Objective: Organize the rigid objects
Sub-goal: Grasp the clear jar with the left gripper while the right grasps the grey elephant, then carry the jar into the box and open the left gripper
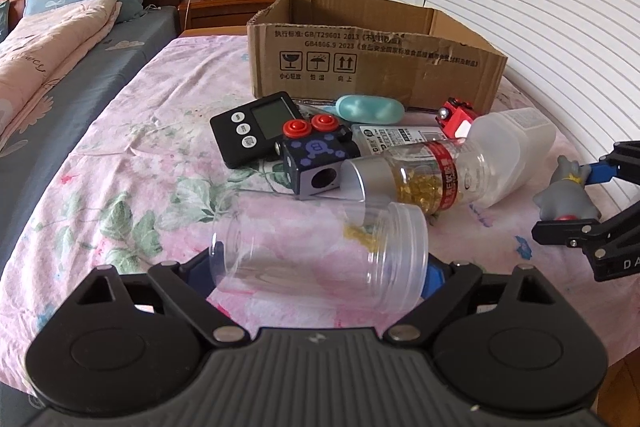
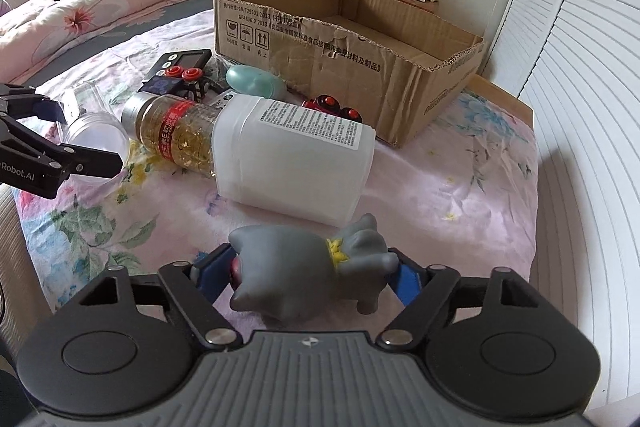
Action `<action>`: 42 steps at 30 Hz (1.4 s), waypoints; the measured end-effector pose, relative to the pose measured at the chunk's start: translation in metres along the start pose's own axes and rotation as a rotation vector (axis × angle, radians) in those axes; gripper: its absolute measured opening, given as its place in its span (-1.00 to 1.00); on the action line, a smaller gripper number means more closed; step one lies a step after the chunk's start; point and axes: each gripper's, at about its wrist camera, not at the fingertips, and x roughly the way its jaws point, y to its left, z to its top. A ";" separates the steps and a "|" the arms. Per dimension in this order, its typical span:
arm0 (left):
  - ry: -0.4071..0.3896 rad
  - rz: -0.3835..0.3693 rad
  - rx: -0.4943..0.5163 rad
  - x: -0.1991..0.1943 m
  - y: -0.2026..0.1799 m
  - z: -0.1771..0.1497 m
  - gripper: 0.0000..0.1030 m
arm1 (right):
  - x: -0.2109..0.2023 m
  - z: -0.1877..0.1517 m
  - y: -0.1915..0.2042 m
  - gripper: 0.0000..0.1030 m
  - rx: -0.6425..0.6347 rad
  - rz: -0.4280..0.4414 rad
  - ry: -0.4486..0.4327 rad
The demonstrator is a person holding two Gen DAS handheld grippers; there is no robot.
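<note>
On the floral pink bedsheet, at the left, the left gripper has its jaws closed on a clear, empty plastic jar lying on its side. Right of it lie a capsule-filled clear bottle and a white plastic jug, before an open brown cardboard box. Farthest right, the right gripper clamps a grey rubber animal figure.

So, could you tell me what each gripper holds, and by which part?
Left gripper: clear jar, across base and mouth. Right gripper: grey toy figure, by its ends.
</note>
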 end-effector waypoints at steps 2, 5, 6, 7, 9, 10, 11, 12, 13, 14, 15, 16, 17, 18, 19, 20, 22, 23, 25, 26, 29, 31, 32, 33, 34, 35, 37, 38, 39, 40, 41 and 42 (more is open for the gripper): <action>0.002 -0.009 0.000 0.000 0.000 0.000 0.79 | -0.002 0.000 0.002 0.57 0.007 -0.011 0.007; -0.001 -0.019 0.007 -0.002 0.001 0.002 0.79 | -0.006 0.000 0.005 0.54 0.015 -0.030 0.029; -0.003 -0.024 0.012 -0.003 0.001 0.003 0.79 | -0.008 0.000 0.006 0.54 0.022 -0.032 0.037; -0.006 -0.028 0.021 -0.004 0.001 0.004 0.79 | -0.011 0.000 0.006 0.54 0.028 -0.032 0.043; -0.017 -0.033 0.040 -0.008 0.001 0.007 0.79 | -0.016 0.001 0.008 0.54 0.031 -0.039 0.051; -0.023 -0.038 0.052 -0.010 0.002 0.009 0.79 | -0.019 0.002 0.009 0.54 0.032 -0.046 0.055; -0.027 -0.044 0.061 -0.012 0.003 0.012 0.79 | -0.022 0.003 0.010 0.54 0.034 -0.047 0.055; -0.030 -0.052 0.070 -0.014 0.004 0.015 0.79 | -0.026 0.005 0.010 0.54 0.039 -0.047 0.055; -0.033 -0.060 0.084 -0.016 0.005 0.018 0.79 | -0.030 0.007 0.010 0.54 0.049 -0.048 0.055; -0.033 -0.064 0.095 -0.018 0.005 0.022 0.79 | -0.033 0.009 0.010 0.54 0.058 -0.050 0.054; -0.032 -0.070 0.107 -0.020 0.006 0.026 0.79 | -0.036 0.011 0.010 0.54 0.065 -0.050 0.052; -0.032 -0.078 0.119 -0.021 0.007 0.030 0.79 | -0.039 0.014 0.009 0.54 0.076 -0.053 0.050; -0.028 -0.086 0.131 -0.022 0.008 0.035 0.79 | -0.043 0.017 0.009 0.54 0.087 -0.058 0.048; -0.022 -0.094 0.144 -0.023 0.009 0.040 0.79 | -0.045 0.020 0.008 0.54 0.098 -0.060 0.046; -0.016 -0.099 0.157 -0.024 0.009 0.045 0.79 | -0.048 0.023 0.008 0.54 0.109 -0.061 0.043; -0.012 -0.105 0.169 -0.025 0.009 0.050 0.79 | -0.050 0.026 0.007 0.54 0.121 -0.061 0.038; -0.007 -0.118 0.194 -0.027 0.008 0.062 0.79 | -0.055 0.033 0.006 0.54 0.144 -0.059 0.027; -0.008 -0.125 0.207 -0.028 0.008 0.067 0.79 | -0.057 0.036 0.005 0.54 0.152 -0.059 0.020; -0.006 -0.136 0.226 -0.028 0.007 0.081 0.79 | -0.059 0.045 0.003 0.54 0.168 -0.064 0.010; -0.007 -0.149 0.235 -0.028 0.007 0.088 0.79 | -0.061 0.049 0.002 0.54 0.172 -0.068 0.005; -0.011 -0.175 0.253 -0.025 0.006 0.113 0.79 | -0.061 0.065 -0.004 0.54 0.181 -0.080 -0.012; -0.018 -0.187 0.267 -0.021 0.005 0.132 0.79 | -0.060 0.077 -0.009 0.54 0.182 -0.087 -0.024; -0.018 -0.190 0.269 -0.018 0.005 0.142 0.79 | -0.059 0.083 -0.011 0.54 0.182 -0.091 -0.030; -0.017 -0.194 0.274 -0.015 0.004 0.151 0.79 | -0.058 0.090 -0.014 0.54 0.184 -0.094 -0.033; -0.021 -0.198 0.283 -0.010 0.003 0.162 0.79 | -0.056 0.096 -0.017 0.54 0.190 -0.094 -0.036; -0.028 -0.195 0.290 -0.006 0.002 0.171 0.79 | -0.054 0.101 -0.020 0.54 0.194 -0.094 -0.039; -0.039 -0.190 0.309 0.004 -0.001 0.188 0.79 | -0.048 0.113 -0.026 0.54 0.195 -0.098 -0.046; -0.042 -0.186 0.315 0.009 -0.003 0.197 0.79 | -0.045 0.119 -0.028 0.54 0.195 -0.101 -0.049; -0.041 -0.184 0.318 0.015 -0.005 0.204 0.79 | -0.042 0.124 -0.031 0.54 0.195 -0.101 -0.050; -0.036 -0.187 0.323 0.021 -0.006 0.212 0.79 | -0.039 0.128 -0.034 0.54 0.198 -0.100 -0.051; -0.030 -0.191 0.327 0.028 -0.008 0.218 0.79 | -0.037 0.133 -0.037 0.54 0.203 -0.098 -0.053; -0.022 -0.192 0.331 0.034 -0.009 0.224 0.79 | -0.033 0.137 -0.040 0.54 0.204 -0.094 -0.052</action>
